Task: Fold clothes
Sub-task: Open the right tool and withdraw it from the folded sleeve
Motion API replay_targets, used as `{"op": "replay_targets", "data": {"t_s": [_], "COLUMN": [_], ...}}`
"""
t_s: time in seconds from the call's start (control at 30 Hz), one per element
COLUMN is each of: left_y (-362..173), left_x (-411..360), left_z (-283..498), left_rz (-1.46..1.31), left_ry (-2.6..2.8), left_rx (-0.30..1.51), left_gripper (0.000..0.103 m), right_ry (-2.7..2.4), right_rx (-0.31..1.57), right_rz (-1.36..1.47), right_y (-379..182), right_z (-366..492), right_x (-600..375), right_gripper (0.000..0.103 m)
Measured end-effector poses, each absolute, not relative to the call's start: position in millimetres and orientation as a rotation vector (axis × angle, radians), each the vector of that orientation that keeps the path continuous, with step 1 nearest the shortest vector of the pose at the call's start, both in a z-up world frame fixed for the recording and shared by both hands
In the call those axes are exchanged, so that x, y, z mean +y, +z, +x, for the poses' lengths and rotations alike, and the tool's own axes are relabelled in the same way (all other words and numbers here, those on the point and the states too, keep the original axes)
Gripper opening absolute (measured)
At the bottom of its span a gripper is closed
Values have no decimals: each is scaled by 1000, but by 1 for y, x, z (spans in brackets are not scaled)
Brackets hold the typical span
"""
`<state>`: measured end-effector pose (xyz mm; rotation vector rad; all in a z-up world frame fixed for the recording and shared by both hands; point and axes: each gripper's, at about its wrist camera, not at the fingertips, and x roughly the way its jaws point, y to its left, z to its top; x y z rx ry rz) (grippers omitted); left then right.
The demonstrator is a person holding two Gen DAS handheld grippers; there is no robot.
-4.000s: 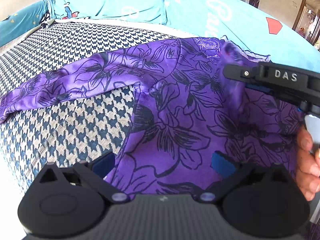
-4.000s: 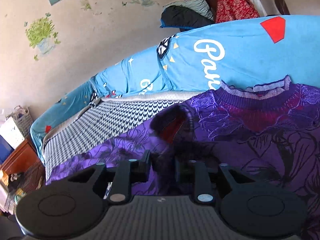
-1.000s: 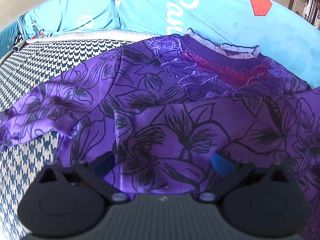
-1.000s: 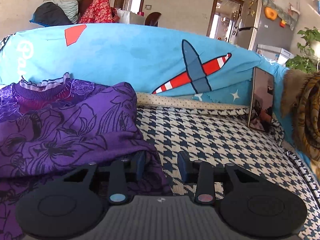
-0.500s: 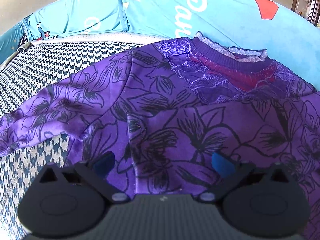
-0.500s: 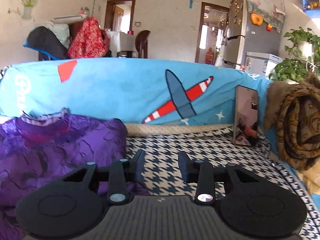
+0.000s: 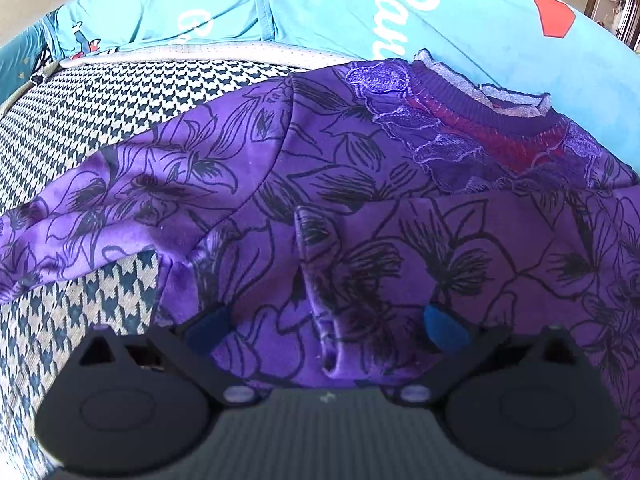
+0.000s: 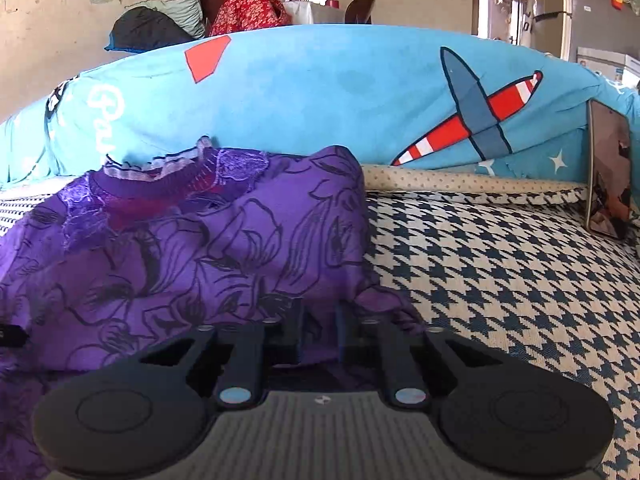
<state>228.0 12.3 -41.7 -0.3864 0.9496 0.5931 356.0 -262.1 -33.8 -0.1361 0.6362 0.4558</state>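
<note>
The purple flowered top [image 7: 360, 208] lies spread on the houndstooth sofa seat [image 7: 100, 92], its frilled collar [image 7: 480, 96] at the far edge against the blue cushion [image 7: 460, 20]. The left gripper [image 7: 326, 326] has its fingers [image 7: 206, 328] spread wide, with a raised fold of the cloth between them, untouched by either pad. Beyond the left finger one sleeve [image 7: 80, 216] trails out over bare seat. The right gripper [image 8: 320, 330] has just been closing, and its fingers [image 8: 294, 330] now pinch the top's near side edge [image 8: 360, 292]. To the right of those fingers the seat is open up to a phone [image 8: 608, 172] leaning on the cushion.
</note>
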Motion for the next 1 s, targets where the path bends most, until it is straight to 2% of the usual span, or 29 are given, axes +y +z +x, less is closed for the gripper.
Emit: {"op": "replay_targets", "data": {"t_s": [0.4,0.67,1.0], "left_y": [-38,-35,-40], "left_x": [49,77,89], "left_z": [201,183,170], "left_rz": [-333,-454,-453], "left_ry": [695,730,790], "left_rx": [954,937,953], "left_gripper": [103,103,103], "right_ry": [385,439,631], "right_rx": [657,592,668], "right_rz": [-199,-139,-159], "right_y": [-33,-14,-29], "right_z": [354,339,323], "right_x": [-254,-243,-212], "right_gripper": [5,20,21]}}
